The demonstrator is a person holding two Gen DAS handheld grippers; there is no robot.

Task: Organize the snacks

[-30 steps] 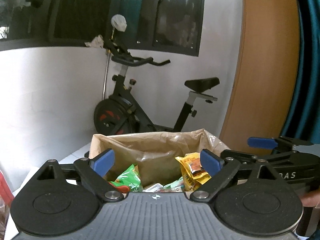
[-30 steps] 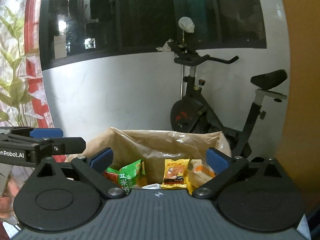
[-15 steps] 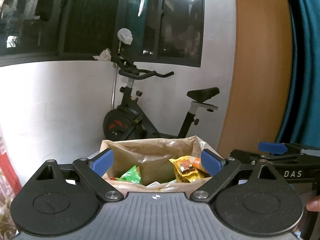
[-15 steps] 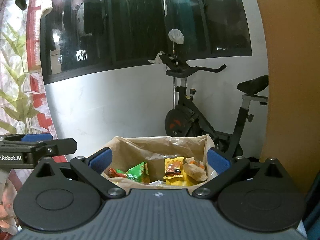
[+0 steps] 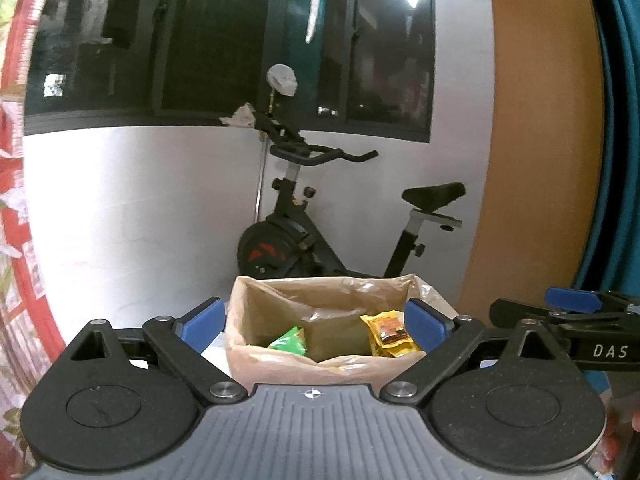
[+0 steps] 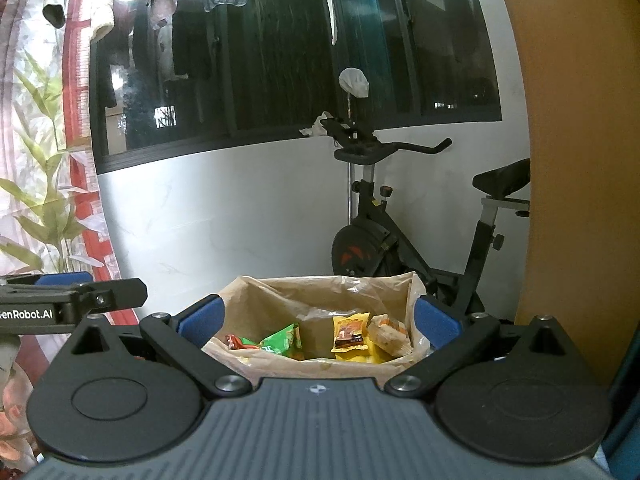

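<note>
A brown paper bag [image 5: 280, 368] [image 6: 256, 300] stands open straight ahead in both wrist views. Inside it lie a green snack packet [image 5: 290, 340] [image 6: 282, 342], a yellow packet [image 5: 388, 334] [image 6: 350, 332], a pale wrapped snack [image 6: 390, 332] and a red-orange packet [image 6: 236, 342]. My left gripper [image 5: 316, 322] is open and empty, held back from the bag's near rim. My right gripper [image 6: 318, 320] is also open and empty in front of the bag. Each gripper shows at the edge of the other's view, the right gripper [image 5: 576, 300] and the left gripper [image 6: 68, 280].
A black exercise bike [image 5: 304, 240] [image 6: 384, 236] stands behind the bag against a white wall under a dark window. A wooden panel [image 5: 536, 160] rises at the right beside a teal curtain [image 5: 620, 120]. A leaf-patterned curtain [image 6: 40, 160] hangs at the left.
Both grippers have pulled back and risen away from the bag, which now looks smaller and lower in each view. Both stayed open and empty.
</note>
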